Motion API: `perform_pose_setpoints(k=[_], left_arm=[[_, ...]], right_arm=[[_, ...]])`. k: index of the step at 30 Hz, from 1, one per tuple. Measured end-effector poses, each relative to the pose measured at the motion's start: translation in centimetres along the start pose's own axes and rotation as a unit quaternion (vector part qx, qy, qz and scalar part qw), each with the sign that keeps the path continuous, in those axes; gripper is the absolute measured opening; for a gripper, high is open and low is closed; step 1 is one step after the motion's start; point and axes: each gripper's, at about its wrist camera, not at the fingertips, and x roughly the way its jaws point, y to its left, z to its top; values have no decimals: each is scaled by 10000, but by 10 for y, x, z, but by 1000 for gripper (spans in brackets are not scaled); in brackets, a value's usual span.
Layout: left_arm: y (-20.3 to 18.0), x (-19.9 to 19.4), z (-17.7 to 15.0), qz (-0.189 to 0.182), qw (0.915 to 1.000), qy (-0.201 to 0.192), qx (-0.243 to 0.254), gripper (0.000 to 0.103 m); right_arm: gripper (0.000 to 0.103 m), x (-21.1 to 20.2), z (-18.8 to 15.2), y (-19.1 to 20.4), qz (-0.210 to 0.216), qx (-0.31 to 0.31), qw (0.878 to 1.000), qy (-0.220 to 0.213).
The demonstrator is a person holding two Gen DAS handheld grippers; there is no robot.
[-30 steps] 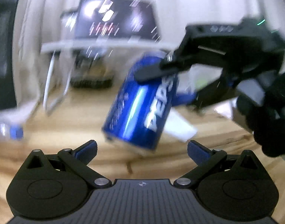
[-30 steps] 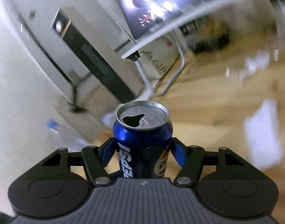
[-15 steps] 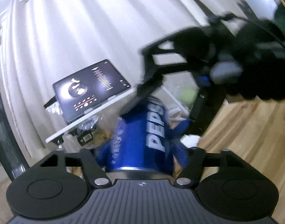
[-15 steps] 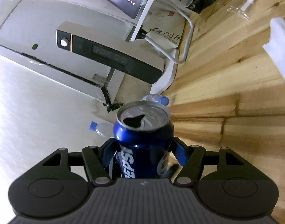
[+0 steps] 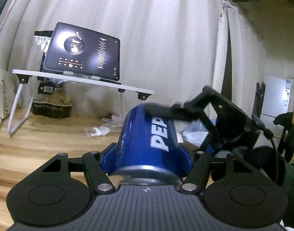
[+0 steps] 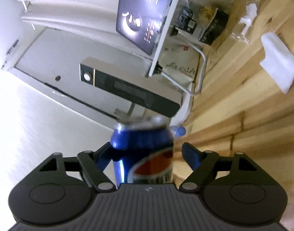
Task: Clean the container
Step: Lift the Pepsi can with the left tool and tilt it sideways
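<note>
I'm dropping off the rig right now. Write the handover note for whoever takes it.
Left gripper: shut on the Pepsi can, at its base end.
Right gripper: jaws open around the can's top end, one side clearly apart from it.
Done: the can is picked up and in the left grip.
Left: no wiping visible. A white folded pad, possibly a wipe, lies on the wooden surface; probably fetch it with the right, then clean the can.

Two matching handheld grippers, left gripper (image 5: 147, 157) and right gripper (image 6: 145, 154): each has a ribbed dark grey base with a small round emblem, black linkage arms with silver pivot screws, round black side discs, and blue fingers (image 5: 108, 157). At the lower right, a dark green sleeve (image 5: 292, 182) and a thin black cable (image 5: 271, 140).
</note>
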Motion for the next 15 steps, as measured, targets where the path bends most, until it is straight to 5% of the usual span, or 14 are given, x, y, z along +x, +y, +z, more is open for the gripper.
perform_pose_setpoints(k=[5, 10, 15], left_arm=[[-13, -1, -8, 162, 9978, -84, 645, 69], [-33, -2, -18, 534, 9836, -329, 1690, 71], [-39, -3, -23, 731, 9783, -513, 1871, 72]], right_arm=[[66, -6, -13, -3, -125, 360, 9990, -233], [66, -3, -20, -11, 63, 1065, 9943, 38], [66, -2, -21, -13, 68, 1213, 9926, 27]])
